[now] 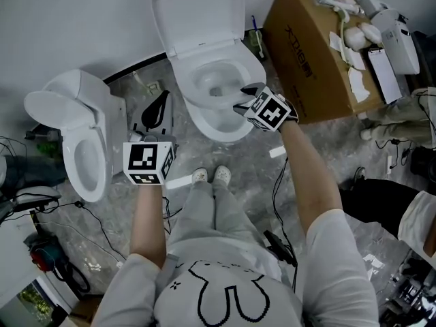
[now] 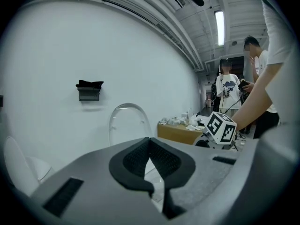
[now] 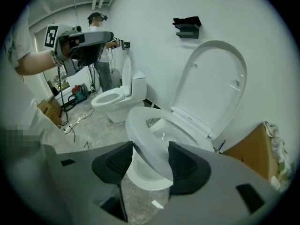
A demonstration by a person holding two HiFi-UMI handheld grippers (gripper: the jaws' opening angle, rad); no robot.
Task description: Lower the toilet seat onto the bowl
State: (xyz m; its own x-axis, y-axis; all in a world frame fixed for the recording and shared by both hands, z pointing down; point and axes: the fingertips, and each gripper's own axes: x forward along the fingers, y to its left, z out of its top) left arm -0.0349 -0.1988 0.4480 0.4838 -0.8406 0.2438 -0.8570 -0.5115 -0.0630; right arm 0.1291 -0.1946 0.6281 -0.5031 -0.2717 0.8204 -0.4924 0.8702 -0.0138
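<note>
I count two white ceramic toilets [image 1: 197,12] [image 1: 82,94], two white oval toilet seats [image 3: 145,135] [image 3: 100,102], one brown cardboard box [image 1: 306,53], one black wall bracket [image 3: 187,27], two grey handheld grippers [image 2: 150,146] [image 3: 147,158], and at least two other people [image 2: 228,90] [image 2: 257,55].

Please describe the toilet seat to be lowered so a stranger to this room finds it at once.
Of the two white ceramic toilets along the wall, take the toilet beside the brown cardboard box. Its oval lid stands upright; the seat is the white plastic ring tilted over the bowl, between the jaws of the right gripper. The other toilet's seat lies flat.
</note>
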